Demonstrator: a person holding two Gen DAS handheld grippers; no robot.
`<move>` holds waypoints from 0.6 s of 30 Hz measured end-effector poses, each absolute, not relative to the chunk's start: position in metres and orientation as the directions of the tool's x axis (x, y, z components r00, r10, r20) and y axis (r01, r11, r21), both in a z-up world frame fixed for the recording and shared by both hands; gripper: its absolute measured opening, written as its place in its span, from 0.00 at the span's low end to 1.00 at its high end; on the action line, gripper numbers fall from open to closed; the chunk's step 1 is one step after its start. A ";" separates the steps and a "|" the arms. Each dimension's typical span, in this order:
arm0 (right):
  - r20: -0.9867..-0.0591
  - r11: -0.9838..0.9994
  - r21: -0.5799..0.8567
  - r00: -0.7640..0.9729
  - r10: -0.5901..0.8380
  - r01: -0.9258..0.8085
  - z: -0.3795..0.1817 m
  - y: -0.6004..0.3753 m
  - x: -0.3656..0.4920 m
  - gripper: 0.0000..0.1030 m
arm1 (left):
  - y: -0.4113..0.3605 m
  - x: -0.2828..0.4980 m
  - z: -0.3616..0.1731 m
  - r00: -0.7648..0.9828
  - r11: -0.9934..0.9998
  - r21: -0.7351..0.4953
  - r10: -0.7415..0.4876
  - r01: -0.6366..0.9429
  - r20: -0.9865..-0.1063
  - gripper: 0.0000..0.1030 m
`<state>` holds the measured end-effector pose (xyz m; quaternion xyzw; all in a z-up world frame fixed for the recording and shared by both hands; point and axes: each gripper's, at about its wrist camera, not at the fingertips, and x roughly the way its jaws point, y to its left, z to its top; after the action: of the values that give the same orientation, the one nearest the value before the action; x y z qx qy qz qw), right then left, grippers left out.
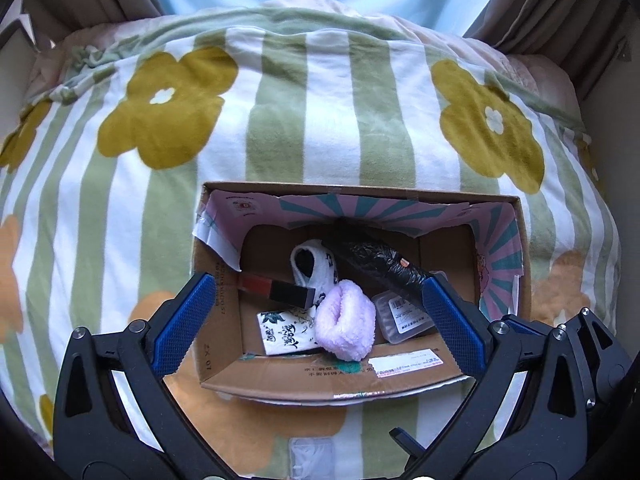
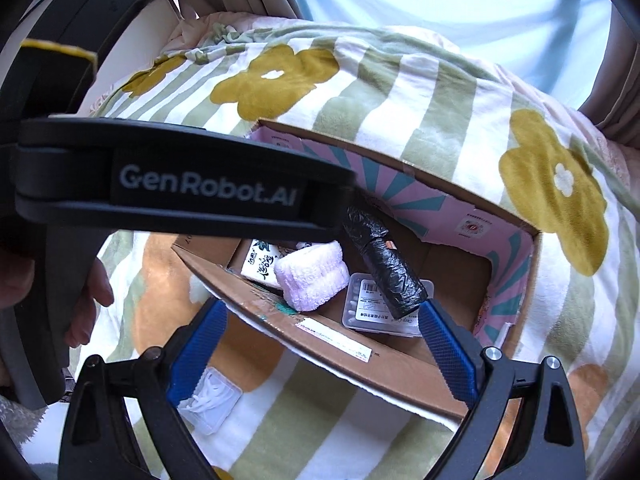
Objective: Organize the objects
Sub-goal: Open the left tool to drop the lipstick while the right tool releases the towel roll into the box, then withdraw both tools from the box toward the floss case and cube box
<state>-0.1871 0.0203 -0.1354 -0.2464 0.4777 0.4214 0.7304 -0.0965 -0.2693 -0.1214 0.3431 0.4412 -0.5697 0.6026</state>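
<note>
An open cardboard box (image 1: 360, 190) sits on a flowered blanket. Inside lie a black plastic roll (image 1: 376, 260), a white patterned sock (image 1: 314, 270), a red-and-black carton (image 1: 280, 290), a fluffy pink item (image 1: 346, 326), a clear labelled case (image 1: 404, 316) and a printed white packet (image 1: 286, 332). My left gripper (image 1: 319, 280) hangs open above the box, holding nothing. My right gripper (image 2: 322, 305) is open over the box's near wall (image 2: 360, 356), with its right fingertip close to the black roll (image 2: 384, 268). The pink item (image 2: 312, 276) and the case (image 2: 372, 312) show between its fingers.
A small clear plastic box (image 2: 212, 400) lies on the blanket (image 2: 400, 92) outside the cardboard box, by my right gripper's left finger. The left gripper's black body (image 2: 180, 184) crosses the right wrist view, with a hand (image 2: 88, 292) under it. Curtains hang behind the bed.
</note>
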 end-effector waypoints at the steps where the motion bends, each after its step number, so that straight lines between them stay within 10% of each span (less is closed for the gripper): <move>1: -0.903 0.526 0.039 0.197 0.383 -0.849 -0.128 0.019 -0.190 0.93 | -0.265 -0.095 -0.114 -0.037 0.116 -0.089 -0.390 0.989 -0.920 1.00; 18: -0.856 0.662 0.001 0.341 0.387 -0.749 -0.032 -0.011 -0.262 0.93 | -0.151 -0.056 -0.003 0.012 0.133 -0.063 -0.498 0.989 -0.867 1.00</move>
<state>-0.2616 -0.0115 -0.0317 -0.2019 0.4485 0.3580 0.7937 -0.0560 -0.1511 -0.0029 0.3102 0.3961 -0.5806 0.6401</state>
